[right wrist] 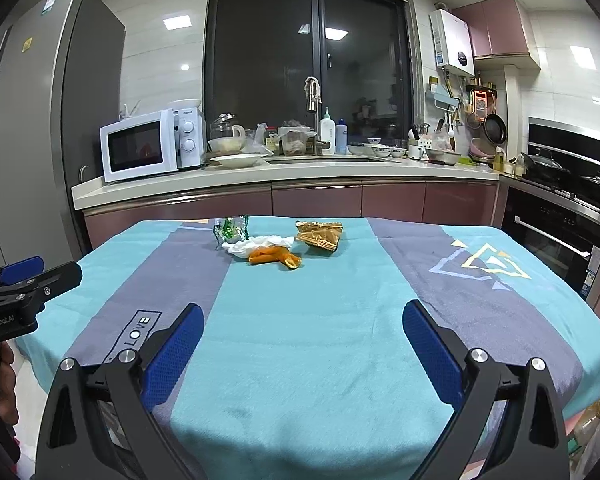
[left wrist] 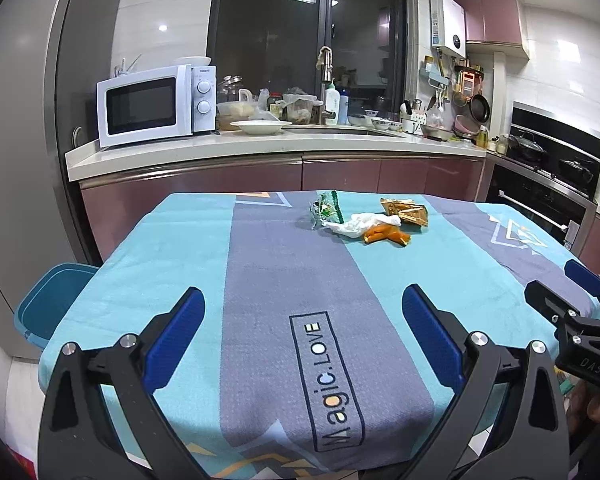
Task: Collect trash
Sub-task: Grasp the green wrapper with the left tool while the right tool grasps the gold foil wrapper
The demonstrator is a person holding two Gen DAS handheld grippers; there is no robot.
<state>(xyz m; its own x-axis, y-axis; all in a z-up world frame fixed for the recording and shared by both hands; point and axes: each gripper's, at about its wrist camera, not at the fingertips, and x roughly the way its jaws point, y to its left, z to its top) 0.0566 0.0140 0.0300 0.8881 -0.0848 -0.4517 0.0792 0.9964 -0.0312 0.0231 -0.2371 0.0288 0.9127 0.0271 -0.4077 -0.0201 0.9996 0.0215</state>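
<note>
White microwave (left wrist: 154,106) on counter (left wrist: 260,146) w/ bowl (left wrist: 261,127); fridge (left wrist: 24,120) left; oven (right wrist: 560,240) right.

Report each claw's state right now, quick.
Left claw: open, holding nothing, above the blue and grey tablecloth.
Right claw: open, holding nothing.

Tablecloth (left wrist: 260,264): "Magic.LOVE". Left tool (right wrist: 28,280) body: "GenRoboLAI". Right tool (left wrist: 580,292) body: "DAS".

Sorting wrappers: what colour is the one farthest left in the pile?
Green and white wrapper, with some clear film; it shows best in the right wrist view.
</note>
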